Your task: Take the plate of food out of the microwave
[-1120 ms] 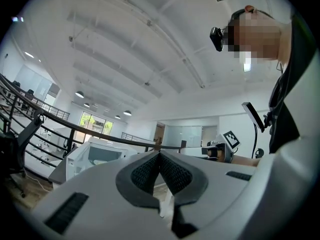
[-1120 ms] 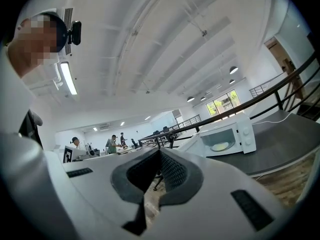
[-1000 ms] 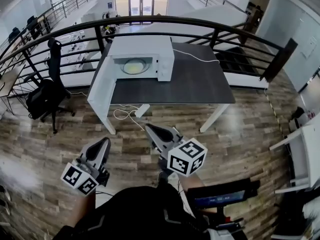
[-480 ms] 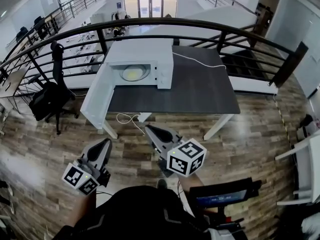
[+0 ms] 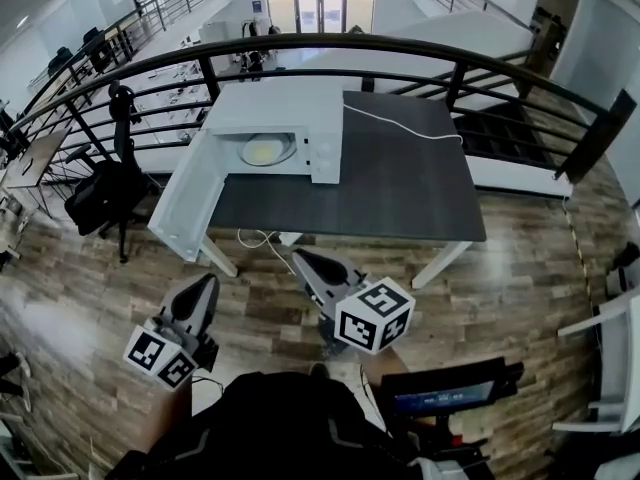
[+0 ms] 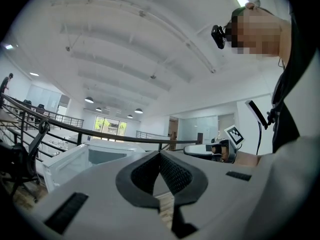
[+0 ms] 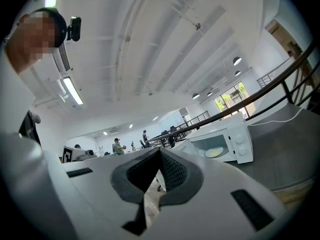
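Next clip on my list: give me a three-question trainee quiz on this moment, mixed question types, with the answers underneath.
1. Fill in the blank: the left gripper and the right gripper both have their jaws ___, with nothing between them.
2. True or false: the door of the microwave stands open.
3. Where is the plate of food? A: in the left gripper. B: inside the microwave. C: in the right gripper.

Key: 1 shut; 2 true; 3 B.
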`<state>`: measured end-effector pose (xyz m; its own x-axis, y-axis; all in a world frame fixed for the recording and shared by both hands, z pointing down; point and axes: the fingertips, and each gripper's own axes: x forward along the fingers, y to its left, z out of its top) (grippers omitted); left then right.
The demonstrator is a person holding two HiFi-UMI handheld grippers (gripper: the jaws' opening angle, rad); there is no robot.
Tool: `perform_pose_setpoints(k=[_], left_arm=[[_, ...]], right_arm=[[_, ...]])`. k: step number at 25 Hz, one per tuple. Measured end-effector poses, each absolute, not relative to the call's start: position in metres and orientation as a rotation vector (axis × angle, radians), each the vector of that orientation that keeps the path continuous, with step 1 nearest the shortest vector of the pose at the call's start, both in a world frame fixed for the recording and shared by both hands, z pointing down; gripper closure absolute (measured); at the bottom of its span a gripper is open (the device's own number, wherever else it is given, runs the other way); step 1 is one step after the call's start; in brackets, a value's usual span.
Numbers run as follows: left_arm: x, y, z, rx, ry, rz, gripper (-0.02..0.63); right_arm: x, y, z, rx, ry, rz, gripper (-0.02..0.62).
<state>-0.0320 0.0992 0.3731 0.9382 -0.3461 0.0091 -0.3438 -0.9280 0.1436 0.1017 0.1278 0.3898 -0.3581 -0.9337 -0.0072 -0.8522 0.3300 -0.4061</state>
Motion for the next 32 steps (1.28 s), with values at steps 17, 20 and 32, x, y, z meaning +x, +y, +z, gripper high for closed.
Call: perform_pose_setpoints(k=[17,20,32], left_arm=[[-0.01,0.061,0.382,2.931,-0.521,-0.029,0.601],[-0.008,0.041,0.381,2.927,-0.511,-0.042,0.601],[-0.015,-0.045,0.368,2.931,-0.439,-0.081,0.601]], right_arm=[[0.123,0.084,0.395,-1.617,2.352,-0.512,0.606],[0.121,0.068,0.393,-1.63,2.358,-0.501,0.606],[0.118,-0.011,0.388,-1.703,2.322,-0.503,0.606]])
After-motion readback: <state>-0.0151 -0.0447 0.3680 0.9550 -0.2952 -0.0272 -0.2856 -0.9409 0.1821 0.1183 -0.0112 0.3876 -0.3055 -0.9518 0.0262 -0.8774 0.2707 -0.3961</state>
